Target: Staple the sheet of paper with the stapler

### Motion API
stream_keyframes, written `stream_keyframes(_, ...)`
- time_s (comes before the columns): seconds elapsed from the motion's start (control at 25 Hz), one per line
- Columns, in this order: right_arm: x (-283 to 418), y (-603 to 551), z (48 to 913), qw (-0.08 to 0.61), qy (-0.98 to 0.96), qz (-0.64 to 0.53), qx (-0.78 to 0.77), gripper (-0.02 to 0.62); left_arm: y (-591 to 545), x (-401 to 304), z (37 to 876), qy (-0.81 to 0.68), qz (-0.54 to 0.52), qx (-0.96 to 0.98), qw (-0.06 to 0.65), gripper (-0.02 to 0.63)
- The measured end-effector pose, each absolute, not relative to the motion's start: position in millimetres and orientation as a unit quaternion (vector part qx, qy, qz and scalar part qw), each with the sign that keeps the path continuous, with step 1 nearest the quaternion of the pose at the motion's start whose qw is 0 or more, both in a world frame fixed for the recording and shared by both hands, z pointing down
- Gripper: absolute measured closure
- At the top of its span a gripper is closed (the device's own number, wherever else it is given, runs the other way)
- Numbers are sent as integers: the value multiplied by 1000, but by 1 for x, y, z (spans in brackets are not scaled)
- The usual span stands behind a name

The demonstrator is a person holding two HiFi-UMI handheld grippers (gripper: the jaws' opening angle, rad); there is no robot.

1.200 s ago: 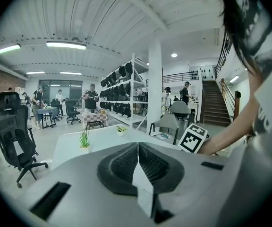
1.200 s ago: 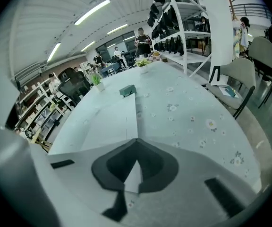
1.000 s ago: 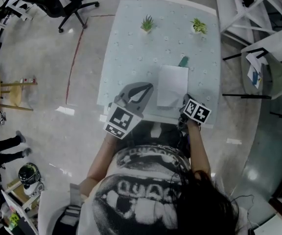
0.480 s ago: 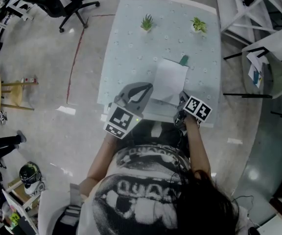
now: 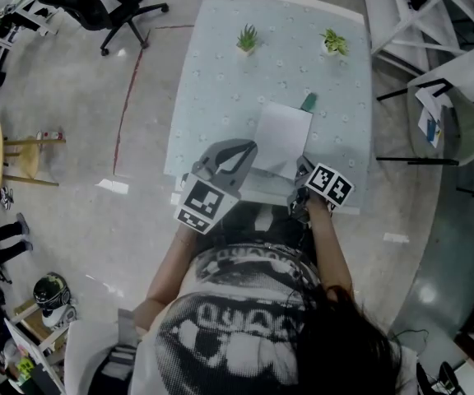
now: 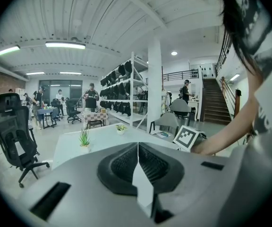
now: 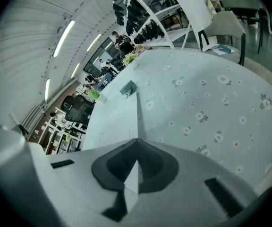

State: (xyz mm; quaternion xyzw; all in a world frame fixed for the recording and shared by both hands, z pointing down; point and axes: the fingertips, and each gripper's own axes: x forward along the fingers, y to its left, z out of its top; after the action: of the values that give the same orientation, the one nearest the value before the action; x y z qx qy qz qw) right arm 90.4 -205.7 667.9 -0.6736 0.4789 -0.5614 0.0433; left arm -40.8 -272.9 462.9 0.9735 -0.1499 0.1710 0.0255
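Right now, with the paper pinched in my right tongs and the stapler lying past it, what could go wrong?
The right tongs pinch the sheet of paper only at its near edge, so a pull could crease it or slip it free.
The stapler lies by the sheet's far corner; sliding the paper may knock it.
The left tongs are shut and empty, and must open before taking the stapler.
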Motion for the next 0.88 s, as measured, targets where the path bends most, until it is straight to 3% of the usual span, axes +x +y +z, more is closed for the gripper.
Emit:
stream_keyframes(0.76, 104, -224, 668, 75, 470, -553, -684, 589, -275, -43, 468, -150, 175, 973, 27, 601)
stream_keyframes(0.88, 105, -225, 664, 76, 478, -552, -679, 517, -277, -43, 470, -152, 173, 973, 29, 601)
